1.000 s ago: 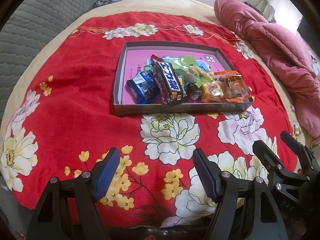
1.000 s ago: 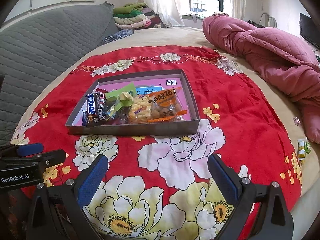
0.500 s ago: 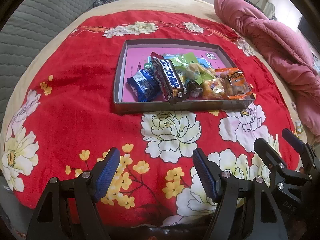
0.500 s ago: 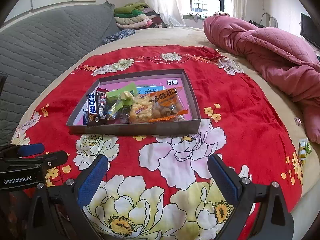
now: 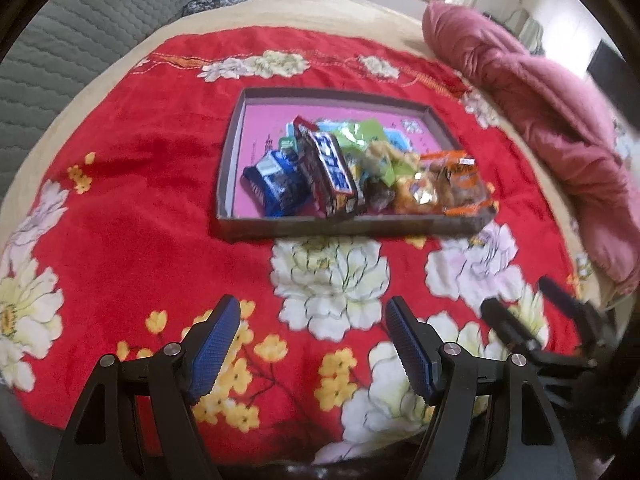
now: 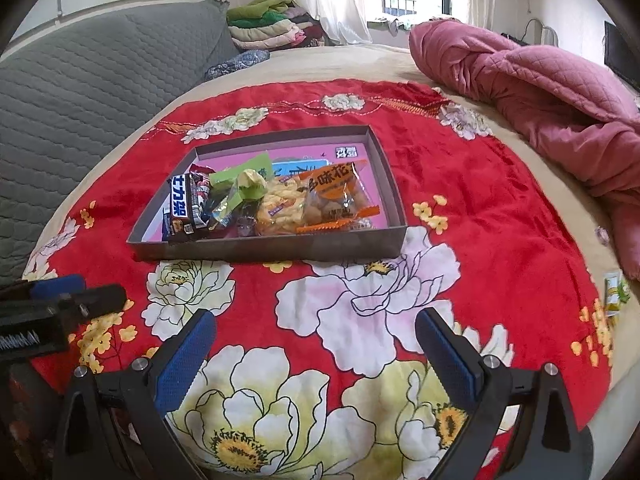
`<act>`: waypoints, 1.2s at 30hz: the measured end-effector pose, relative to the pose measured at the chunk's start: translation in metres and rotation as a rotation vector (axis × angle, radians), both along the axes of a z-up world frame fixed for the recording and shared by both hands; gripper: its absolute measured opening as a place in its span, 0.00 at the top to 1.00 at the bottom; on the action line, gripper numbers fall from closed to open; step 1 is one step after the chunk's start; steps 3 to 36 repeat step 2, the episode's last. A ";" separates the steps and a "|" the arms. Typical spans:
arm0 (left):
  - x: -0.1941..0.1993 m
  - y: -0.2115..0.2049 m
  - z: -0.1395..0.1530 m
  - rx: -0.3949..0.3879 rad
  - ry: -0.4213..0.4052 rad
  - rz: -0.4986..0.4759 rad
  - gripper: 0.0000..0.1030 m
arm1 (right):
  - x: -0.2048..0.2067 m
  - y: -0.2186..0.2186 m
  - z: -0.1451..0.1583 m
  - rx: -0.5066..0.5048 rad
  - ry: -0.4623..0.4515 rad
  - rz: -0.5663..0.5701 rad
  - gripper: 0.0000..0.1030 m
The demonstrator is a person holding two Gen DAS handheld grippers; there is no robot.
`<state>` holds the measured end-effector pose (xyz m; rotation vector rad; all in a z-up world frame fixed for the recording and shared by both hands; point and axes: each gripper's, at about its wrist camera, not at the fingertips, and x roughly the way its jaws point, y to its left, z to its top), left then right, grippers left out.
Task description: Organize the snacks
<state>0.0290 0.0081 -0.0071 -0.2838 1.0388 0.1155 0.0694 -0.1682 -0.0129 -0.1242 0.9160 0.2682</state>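
A shallow brown box [image 5: 234, 152] [image 6: 390, 176] with a pink floor lies on a red flowered blanket [image 5: 132, 216] [image 6: 460, 184]. Inside it are a blue cookie pack [image 5: 276, 182], a chocolate bar [image 5: 330, 170] [image 6: 180, 206], green wrappers [image 5: 362, 136] [image 6: 240, 178] and an orange snack bag [image 5: 460, 182] [image 6: 336, 196]. My left gripper [image 5: 314, 344] hangs open and empty over the blanket, well short of the box. My right gripper [image 6: 316, 350] is also open and empty, at the same near side. Each gripper shows at the edge of the other's view.
A pink quilt [image 6: 540, 92] is heaped at the right. A grey padded headboard [image 6: 80, 92] runs along the left, with folded clothes [image 6: 264, 26] behind. A small green-and-yellow packet [image 6: 616, 294] lies off the blanket at the right edge of the bed.
The left wrist view has tilted slightly, so the box sits a little lower in it and looks blurred. Both grippers stay open and in place.
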 end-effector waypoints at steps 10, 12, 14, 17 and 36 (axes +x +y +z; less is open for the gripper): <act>0.007 0.013 -0.005 -0.013 0.008 0.024 0.26 | 0.008 -0.005 -0.006 0.009 0.017 -0.018 0.03; 0.007 0.013 -0.005 -0.013 0.008 0.024 0.26 | 0.008 -0.005 -0.006 0.009 0.017 -0.018 0.03; 0.007 0.013 -0.005 -0.013 0.008 0.024 0.26 | 0.008 -0.005 -0.006 0.009 0.017 -0.018 0.03; 0.007 0.013 -0.005 -0.013 0.008 0.024 0.26 | 0.008 -0.005 -0.006 0.009 0.017 -0.018 0.03; 0.007 0.013 -0.005 -0.013 0.008 0.024 0.26 | 0.008 -0.005 -0.006 0.009 0.017 -0.018 0.03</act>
